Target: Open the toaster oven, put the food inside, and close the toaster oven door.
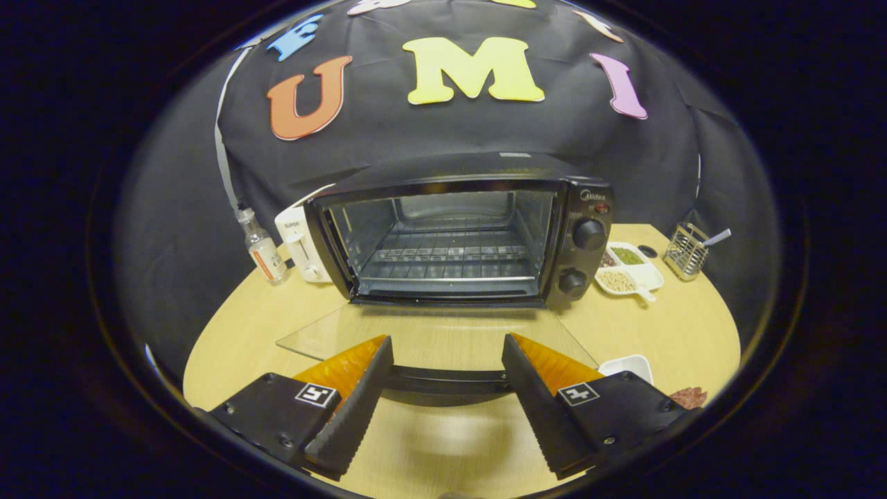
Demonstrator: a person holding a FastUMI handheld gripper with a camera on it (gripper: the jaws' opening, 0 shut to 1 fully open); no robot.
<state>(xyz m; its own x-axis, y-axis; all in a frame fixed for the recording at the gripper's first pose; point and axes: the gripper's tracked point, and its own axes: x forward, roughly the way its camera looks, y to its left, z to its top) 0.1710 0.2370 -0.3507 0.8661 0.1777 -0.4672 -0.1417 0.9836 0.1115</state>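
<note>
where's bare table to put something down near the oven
Bare wood lies left of the open glass door, in front of the bottle, and beneath the open gripper, jaws apart astride the door handle. Right of the toaster oven it is crowded: divided dish, wire holder, small white dish.

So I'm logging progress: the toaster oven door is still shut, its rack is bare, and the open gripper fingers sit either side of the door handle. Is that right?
Not quite. The gripper view shows the toaster oven door folded down flat and open, not shut. The rest holds: the rack is bare, and the gripper is open, its fingers either side of the door handle.
</note>
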